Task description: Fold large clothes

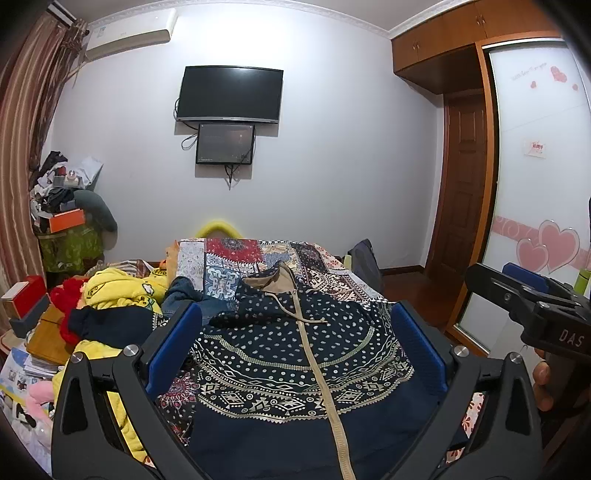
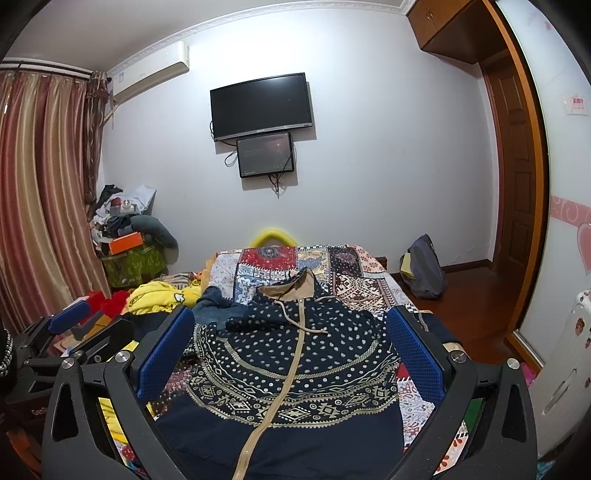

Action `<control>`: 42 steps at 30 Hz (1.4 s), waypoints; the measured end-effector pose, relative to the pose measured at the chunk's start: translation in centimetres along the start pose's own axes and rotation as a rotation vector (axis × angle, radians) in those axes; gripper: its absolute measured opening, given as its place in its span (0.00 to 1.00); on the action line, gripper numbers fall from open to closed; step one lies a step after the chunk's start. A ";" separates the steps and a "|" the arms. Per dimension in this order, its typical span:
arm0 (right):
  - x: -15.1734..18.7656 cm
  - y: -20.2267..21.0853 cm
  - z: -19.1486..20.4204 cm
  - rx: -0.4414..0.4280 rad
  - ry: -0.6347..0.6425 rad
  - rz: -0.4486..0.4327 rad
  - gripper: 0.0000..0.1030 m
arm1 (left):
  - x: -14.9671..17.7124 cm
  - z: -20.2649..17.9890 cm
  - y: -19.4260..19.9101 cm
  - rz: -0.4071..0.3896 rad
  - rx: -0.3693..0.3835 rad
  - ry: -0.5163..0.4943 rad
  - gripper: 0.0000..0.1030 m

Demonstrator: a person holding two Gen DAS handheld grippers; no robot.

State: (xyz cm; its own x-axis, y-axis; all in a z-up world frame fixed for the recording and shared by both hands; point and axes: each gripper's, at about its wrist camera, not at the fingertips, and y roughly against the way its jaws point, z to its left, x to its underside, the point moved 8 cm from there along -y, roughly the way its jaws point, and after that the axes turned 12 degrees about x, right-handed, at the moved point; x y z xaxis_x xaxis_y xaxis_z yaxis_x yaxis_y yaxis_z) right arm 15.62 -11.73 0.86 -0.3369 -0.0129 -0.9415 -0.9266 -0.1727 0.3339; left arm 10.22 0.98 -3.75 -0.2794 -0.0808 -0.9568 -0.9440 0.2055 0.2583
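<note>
At far left I see a yellow garment (image 1: 122, 288) heaped on the bed (image 1: 332, 273). My left gripper (image 1: 295, 343) hovers, fingers apart, gripping nothing. The navy patterned hoodie (image 1: 291, 354) lies flat mid-bed, zipper up. My right gripper (image 2: 291, 350) likewise has fingers spread wide, empty.

A pale far wall (image 1: 332, 166) carries a dark television (image 1: 231, 94) with a smaller screen (image 1: 225, 144) just below it (cables dangle under both). An air conditioner (image 1: 129, 35) sits high at far left, beside striped brownish curtains (image 2: 40, 192). At right, a wooden wardrobe (image 1: 439, 48) frames a brown door (image 1: 461, 184). The floor (image 2: 472, 295) looks like dark wood.
</note>
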 end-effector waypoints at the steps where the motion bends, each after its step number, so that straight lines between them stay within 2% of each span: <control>1: 0.0 -0.1 0.0 0.000 -0.001 0.003 1.00 | 0.0 0.2 -0.2 0.001 -0.003 0.000 1.00; 8: 0.5 -2.5 0.2 0.008 0.000 0.051 1.00 | 0.5 2.2 -2.3 0.016 -0.011 0.018 1.00; 13: 0.6 -5.3 0.6 -0.001 -0.008 0.094 1.00 | 0.5 5.2 -4.3 0.027 -0.052 0.037 1.00; 21: 0.6 -11.2 1.8 -0.008 -0.002 0.142 1.00 | 0.9 13.8 -8.7 0.080 -0.188 0.064 1.00; 23: 0.7 -13.0 2.1 0.008 0.016 0.152 1.00 | 1.1 16.6 -9.6 0.095 -0.238 0.056 1.00; 26: 1.2 -15.9 2.6 0.053 0.075 0.172 1.00 | 1.7 21.3 -10.8 0.121 -0.267 0.073 1.00; 29: 2.0 -19.0 2.9 0.089 0.121 0.217 1.00 | 2.7 26.2 -11.5 0.143 -0.296 0.128 1.00; 31: 3.2 -21.5 3.1 0.105 0.147 0.281 1.00 | 3.9 29.9 -12.1 0.184 -0.332 0.153 1.00; 34: 5.3 -24.3 3.4 0.099 0.174 0.373 1.00 | 6.2 33.8 -12.8 0.241 -0.313 0.228 1.00; 36: 7.3 -26.0 3.7 0.077 0.188 0.449 1.00 | 8.0 36.8 -13.1 0.281 -0.303 0.311 1.00; 42: 11.4 -29.8 3.9 0.067 0.200 0.593 1.00 | 14.3 44.5 -13.3 0.366 -0.252 0.622 1.00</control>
State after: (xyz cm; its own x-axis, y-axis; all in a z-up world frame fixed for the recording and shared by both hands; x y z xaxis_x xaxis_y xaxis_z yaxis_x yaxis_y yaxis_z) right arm 38.71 -2.86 -19.62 -0.7649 -0.2728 -0.5835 -0.6024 -0.0179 0.7980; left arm 26.60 40.51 -26.77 -0.5591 -0.6000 -0.5722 -0.7628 0.1019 0.6385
